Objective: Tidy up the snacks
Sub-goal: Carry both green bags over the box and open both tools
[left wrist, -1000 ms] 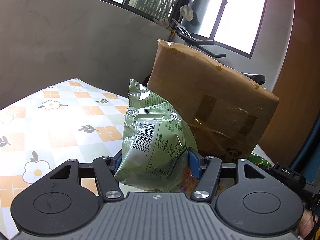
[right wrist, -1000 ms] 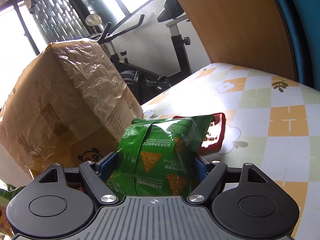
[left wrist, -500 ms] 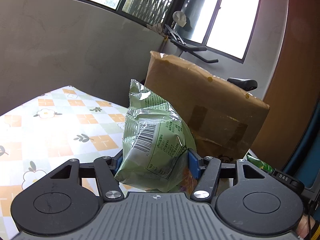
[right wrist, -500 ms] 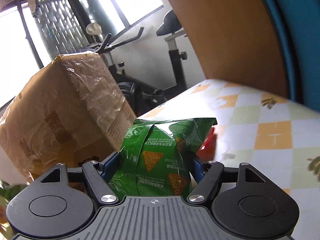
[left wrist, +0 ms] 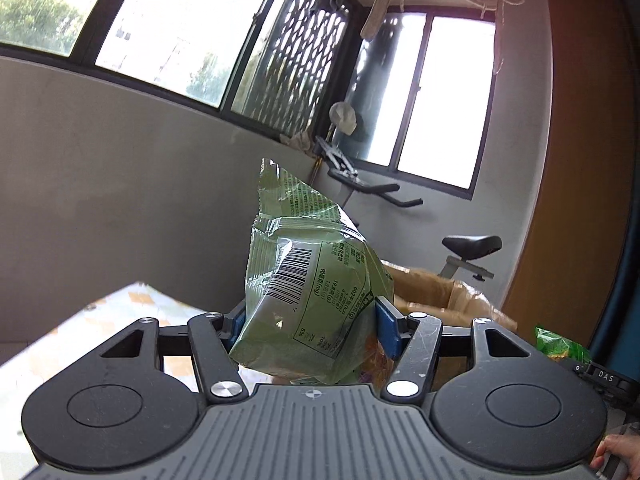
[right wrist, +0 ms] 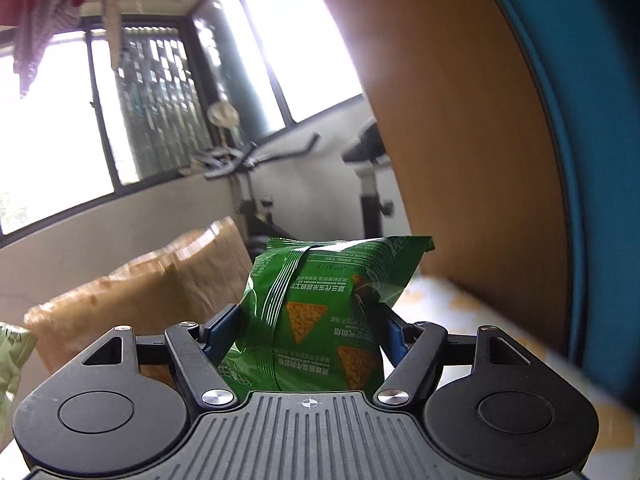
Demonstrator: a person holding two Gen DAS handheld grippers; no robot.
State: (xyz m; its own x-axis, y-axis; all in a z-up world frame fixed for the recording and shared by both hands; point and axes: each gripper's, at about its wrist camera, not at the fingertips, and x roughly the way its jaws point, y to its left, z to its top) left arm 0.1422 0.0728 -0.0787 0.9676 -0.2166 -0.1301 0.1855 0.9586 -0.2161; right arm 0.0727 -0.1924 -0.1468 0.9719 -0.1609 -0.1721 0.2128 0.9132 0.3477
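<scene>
Pale green crinkled plastic snack packet with a barcode and nutrition panel (left wrist: 308,304) sits clamped between the blue pads of the left gripper (left wrist: 310,320), jaws closed on its lower half, top seal pointing up and tilted left. It is held in the air, above and in front of the open brown cardboard box (left wrist: 440,300), whose flaps show just behind the packet on the right. A strip of the checked floral tablecloth (left wrist: 132,304) shows low on the left.

Dark green glossy chip bag printed with orange triangle chips (right wrist: 320,316) is pinched in the right gripper (right wrist: 312,332) — jaws closed on its sides, text upside down, crimped seal at the top. Also off the table. The brown box (right wrist: 140,292) is behind and to the left of it, blurred; the tablecloth (right wrist: 460,300) runs along the right, also blurred.

In the left wrist view a corner of the dark green bag (left wrist: 560,344) peeks at far right, beside the box. In the right wrist view the pale packet (right wrist: 12,356) shows at the left edge.

Background: black exercise bike (right wrist: 360,168) under the windows, grey wall (left wrist: 120,180), wooden panel (right wrist: 460,140) on the right.
</scene>
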